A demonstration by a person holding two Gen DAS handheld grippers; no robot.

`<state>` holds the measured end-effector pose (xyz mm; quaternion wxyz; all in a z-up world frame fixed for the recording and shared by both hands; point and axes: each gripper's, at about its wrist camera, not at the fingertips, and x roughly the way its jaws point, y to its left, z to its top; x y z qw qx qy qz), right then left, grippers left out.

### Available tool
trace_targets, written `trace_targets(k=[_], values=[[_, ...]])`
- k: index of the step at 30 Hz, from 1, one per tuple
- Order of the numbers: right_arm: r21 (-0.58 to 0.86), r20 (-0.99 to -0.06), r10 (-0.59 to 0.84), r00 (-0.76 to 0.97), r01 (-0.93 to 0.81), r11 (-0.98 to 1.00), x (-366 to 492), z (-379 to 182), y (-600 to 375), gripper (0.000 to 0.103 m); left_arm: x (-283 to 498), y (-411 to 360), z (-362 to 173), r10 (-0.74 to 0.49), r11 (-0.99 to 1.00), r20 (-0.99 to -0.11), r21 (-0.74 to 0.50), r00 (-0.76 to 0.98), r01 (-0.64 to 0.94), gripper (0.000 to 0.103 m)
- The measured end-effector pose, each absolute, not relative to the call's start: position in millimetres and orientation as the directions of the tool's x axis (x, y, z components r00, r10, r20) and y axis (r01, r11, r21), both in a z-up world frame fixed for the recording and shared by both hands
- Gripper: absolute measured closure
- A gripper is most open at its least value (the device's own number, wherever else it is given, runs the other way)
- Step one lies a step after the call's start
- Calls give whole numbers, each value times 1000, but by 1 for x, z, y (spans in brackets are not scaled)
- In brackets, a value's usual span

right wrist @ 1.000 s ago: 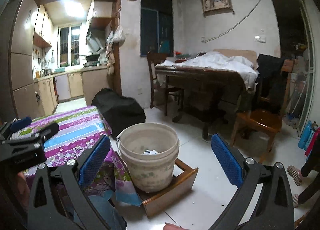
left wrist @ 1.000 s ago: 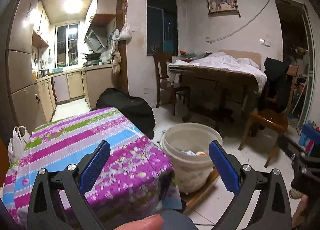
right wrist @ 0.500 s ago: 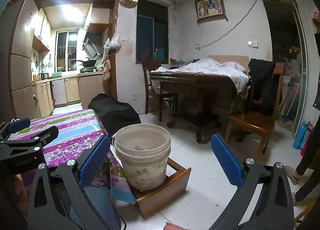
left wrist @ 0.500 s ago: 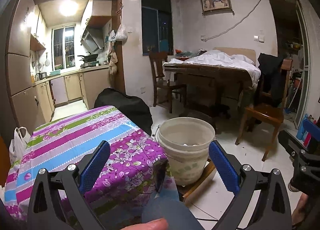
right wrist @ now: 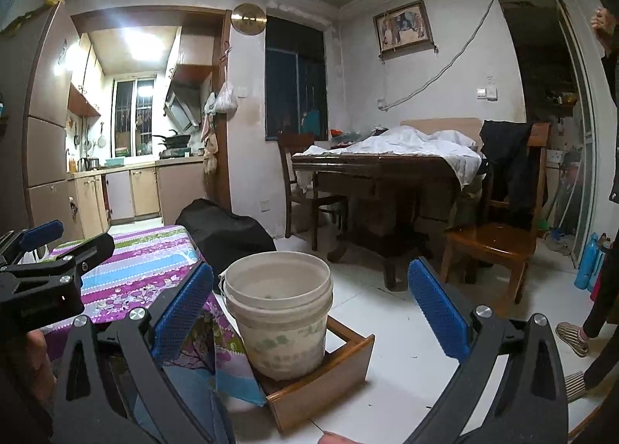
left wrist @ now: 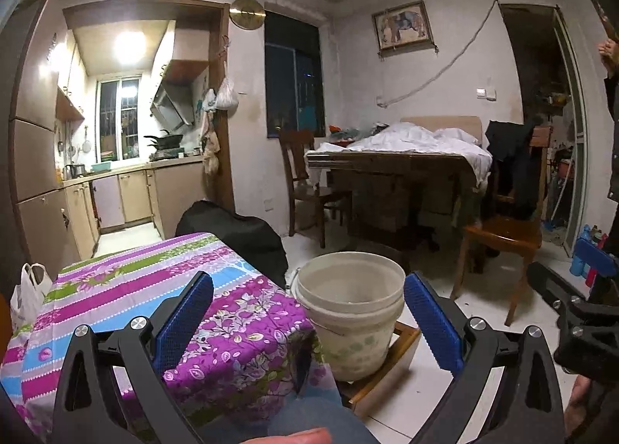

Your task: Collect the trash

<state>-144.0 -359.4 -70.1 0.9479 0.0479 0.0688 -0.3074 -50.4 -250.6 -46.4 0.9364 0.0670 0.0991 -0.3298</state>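
White-tiled floor (right wrist: 390, 332) w/ lit kitchen (left wrist: 127, 157) at rear left, dark window (left wrist: 294, 92) centre, framed elephant picture (left wrist: 404, 24) on rear wall. Left gripper (left wrist: 307, 322): blue-padded fingers (left wrist: 185, 318) spread wide, nothing between them, touching nothing; held above the near edge of a low worktop (left wrist: 127, 289) covered w/ striped floral cloth in purple, blue & green. Right gripper (right wrist: 309, 308): fingers (right wrist: 437, 312) likewise spread wide & empty, held in air over the floor; the left gripper also shows at the left edge of the right wrist view, above the cloth. Trash bucket (right wrist: 278, 304), off-white plastic w/ faint green print, stands upright in a shallow wooden tray (right wrist: 321, 393) on the floor, just beside the worktop's right corner, framed between both grippers' fingers but well apart from them; contents barely visible, a few small bits low inside as seen from the right wrist. Black bag (left wrist: 236, 231) lies on the floor behind worktop & bucket. Dark wooden table (right wrist: 379, 181) draped w/ white sheet (right wrist: 406, 142) at mid-right, wooden chair (right wrist: 491, 235) w/ dark jacket (right wrist: 506, 157) beside it. White plastic bag (left wrist: 27, 289) at far left of worktop. Second person's slippered foot (right wrist: 572, 335) at right edge.
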Motion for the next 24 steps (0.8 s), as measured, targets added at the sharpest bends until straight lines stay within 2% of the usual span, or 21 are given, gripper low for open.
trace_targets(k=[7,24], values=[[59,-138,-575,806,586,808,-146,-71,-358,5,-46,-244,-51,-595,795,-161,22,787,606,5],[68,-144,-572,808,585,808,-147,-70,-362,5,-54,-254,-59,-661,734,-179,44,728,678,5]])
